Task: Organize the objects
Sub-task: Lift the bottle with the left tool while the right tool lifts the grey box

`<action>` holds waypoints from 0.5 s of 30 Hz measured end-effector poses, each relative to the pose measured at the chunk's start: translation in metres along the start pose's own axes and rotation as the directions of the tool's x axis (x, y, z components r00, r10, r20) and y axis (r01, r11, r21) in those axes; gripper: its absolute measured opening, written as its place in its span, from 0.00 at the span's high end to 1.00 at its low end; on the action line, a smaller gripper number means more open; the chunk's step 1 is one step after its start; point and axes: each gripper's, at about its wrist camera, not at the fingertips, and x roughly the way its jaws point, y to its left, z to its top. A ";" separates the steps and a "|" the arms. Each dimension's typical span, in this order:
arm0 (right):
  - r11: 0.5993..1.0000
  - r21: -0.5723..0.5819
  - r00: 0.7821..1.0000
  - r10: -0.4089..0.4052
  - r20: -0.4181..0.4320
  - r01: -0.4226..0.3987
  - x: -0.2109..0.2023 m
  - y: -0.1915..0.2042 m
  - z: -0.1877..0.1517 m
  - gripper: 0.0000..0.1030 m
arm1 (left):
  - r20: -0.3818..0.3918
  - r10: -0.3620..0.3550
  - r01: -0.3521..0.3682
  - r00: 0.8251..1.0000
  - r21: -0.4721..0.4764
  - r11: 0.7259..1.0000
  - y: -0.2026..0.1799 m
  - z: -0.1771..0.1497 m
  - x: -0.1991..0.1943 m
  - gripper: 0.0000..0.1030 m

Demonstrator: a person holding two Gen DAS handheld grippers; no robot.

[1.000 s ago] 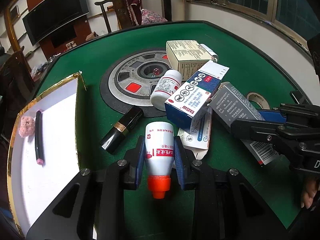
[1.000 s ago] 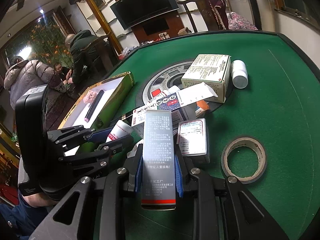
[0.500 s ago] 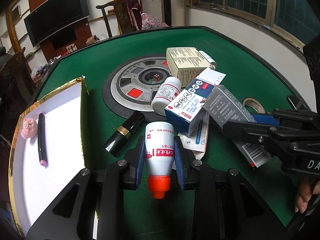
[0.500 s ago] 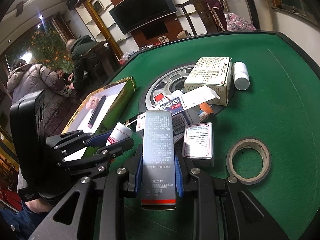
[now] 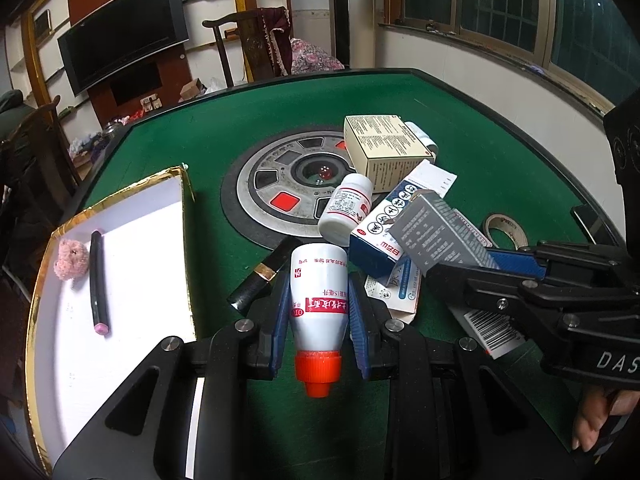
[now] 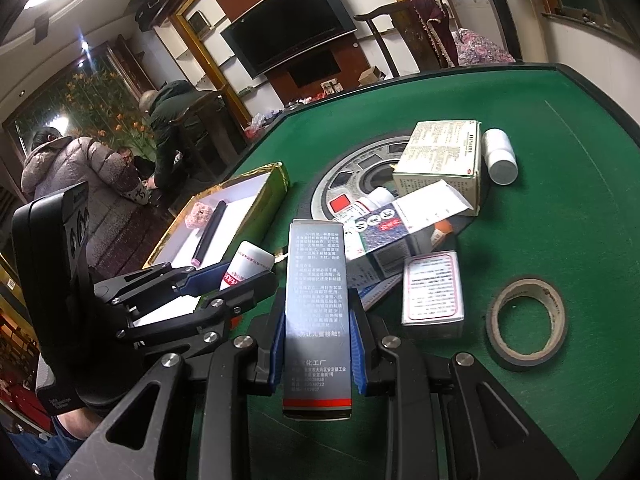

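On the left of the green tabletop (image 5: 248, 136) lies a gold-rimmed tray (image 5: 120, 264) holding a black pen (image 5: 98, 280) and a pink fuzzy ball (image 5: 71, 259). The left hand-held gripper (image 5: 319, 304) is clamped on a white bottle (image 5: 319, 292), its orange cap (image 5: 318, 370) toward the camera, above the tabletop. Behind it sits a clutter of medicine boxes and a small white pill bottle (image 5: 346, 213). The right hand-held gripper (image 6: 318, 320) grasps a tall grey box (image 6: 316, 304), raised. Rightmost lies a tape roll (image 6: 527, 324).

home game room | green mahjong table (image 5: 248, 136) | wall television (image 6: 288, 20) | wooden chair (image 5: 256, 48)
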 end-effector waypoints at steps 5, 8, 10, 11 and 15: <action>1.000 -0.004 1.000 0.005 0.000 -0.005 0.004 0.010 0.001 0.75 | 0.017 0.008 -0.008 1.000 -0.027 1.000 0.011 0.002 -0.005 0.74; 1.000 -0.002 1.000 0.008 -0.001 -0.008 0.007 0.015 0.002 0.75 | 0.028 0.016 -0.015 0.999 -0.049 0.999 0.020 0.002 -0.009 0.74; 1.000 -0.006 1.000 0.006 -0.005 -0.006 0.011 0.019 0.002 0.75 | 0.032 0.021 -0.019 0.999 -0.064 0.998 0.026 0.002 -0.010 0.74; 1.000 -0.005 1.000 0.005 -0.009 -0.006 0.013 0.022 0.002 0.75 | 0.033 0.023 -0.021 0.999 -0.073 0.997 0.030 0.002 -0.010 0.74; 1.000 -0.014 1.000 0.004 -0.019 -0.005 0.021 0.032 0.003 0.75 | 0.035 0.035 -0.031 0.999 -0.107 0.994 0.045 0.002 -0.012 0.74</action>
